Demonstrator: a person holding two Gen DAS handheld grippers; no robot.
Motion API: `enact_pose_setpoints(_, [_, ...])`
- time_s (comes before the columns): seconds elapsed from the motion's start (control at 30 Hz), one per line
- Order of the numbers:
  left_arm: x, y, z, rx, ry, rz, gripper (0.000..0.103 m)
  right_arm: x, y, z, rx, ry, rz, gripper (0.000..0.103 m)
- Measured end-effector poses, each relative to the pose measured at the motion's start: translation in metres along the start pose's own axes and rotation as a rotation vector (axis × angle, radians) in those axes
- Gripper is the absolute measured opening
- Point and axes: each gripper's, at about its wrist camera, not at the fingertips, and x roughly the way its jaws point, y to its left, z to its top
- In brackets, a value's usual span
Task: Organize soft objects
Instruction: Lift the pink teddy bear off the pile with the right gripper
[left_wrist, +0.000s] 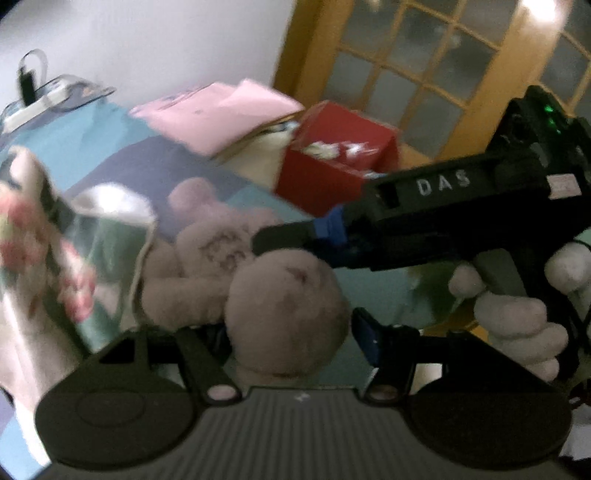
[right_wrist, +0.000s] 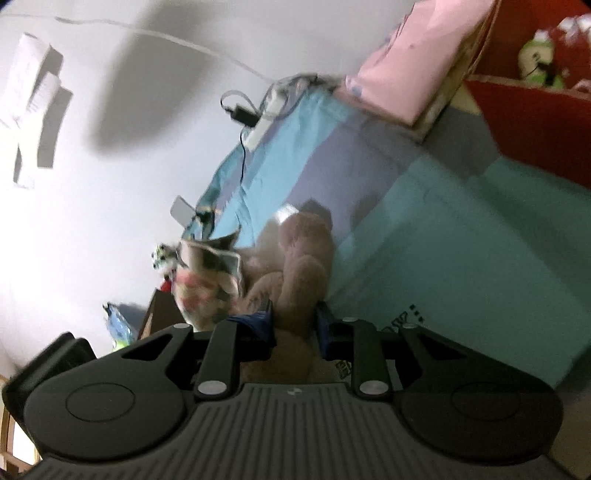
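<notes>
Pinkish-brown teddy bear lies on the bed just ahead of both grippers — its head sits between the left gripper's fairly wide-set fingers, contact uncertain through blur. Right gripper, held in a white-gloved hand, has its jaws narrow, clamped on part of the bear. Floral cloth lies beside the bear. Red box at the bed's far edge holds small plush toys; pink folded fabric sits next to it.

Bare bedsheet between plush bear and red box — floral cloth crowding the bear's other side
</notes>
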Motion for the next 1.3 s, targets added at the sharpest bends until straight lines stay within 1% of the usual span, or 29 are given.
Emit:
enact_pose_setpoints(0.13, [-0.014,-0.023,0.006,0.061,-0.048,-0.044,0.063,-0.032,0.016,-0.005,-0.027,-0.077,-0.006,0.006])
enact_pose_setpoints(0.3, [-0.034,-0.027,0.022,0.071,-0.113,-0.083,0.063,-0.056,0.036,-0.007,-0.044,-0.160,0.002,0.006])
enact_pose_setpoints(0.37, [-0.043,-0.025,0.026,0.078,-0.147,-0.068,0.063,-0.057,0.044,-0.006,-0.051,-0.179,0.017,0.007])
enact_pose_setpoints(0.47, [-0.062,-0.012,0.029,0.037,-0.209,-0.065,0.063,-0.051,0.057,-0.004,-0.053,-0.203,0.065,0.007])
enact_pose_setpoints(0.57, [-0.084,-0.005,0.027,0.043,-0.269,-0.017,0.063,-0.040,0.077,-0.002,-0.087,-0.225,0.113,0.007])
enact_pose_setpoints(0.63, [-0.099,0.002,0.024,0.028,-0.303,0.008,0.063,-0.032,0.088,0.000,-0.093,-0.232,0.159,0.007])
enact_pose_setpoints(0.8, [-0.141,0.021,0.020,-0.017,-0.382,0.076,0.063,-0.008,0.118,0.002,-0.126,-0.221,0.263,0.007])
enact_pose_setpoints(0.9, [-0.173,0.031,0.012,-0.040,-0.447,0.119,0.063,0.005,0.144,0.001,-0.160,-0.202,0.336,0.007])
enact_pose_setpoints(1.03, [-0.211,0.054,-0.002,-0.083,-0.537,0.164,0.063,0.024,0.186,-0.007,-0.237,-0.175,0.422,0.007])
enact_pose_setpoints(1.13, [-0.230,0.070,-0.018,-0.126,-0.563,0.200,0.063,0.045,0.211,-0.017,-0.298,-0.145,0.440,0.007])
enact_pose_setpoints(1.3, [-0.248,0.090,-0.043,-0.194,-0.582,0.234,0.063,0.073,0.229,-0.033,-0.310,-0.077,0.461,0.007])
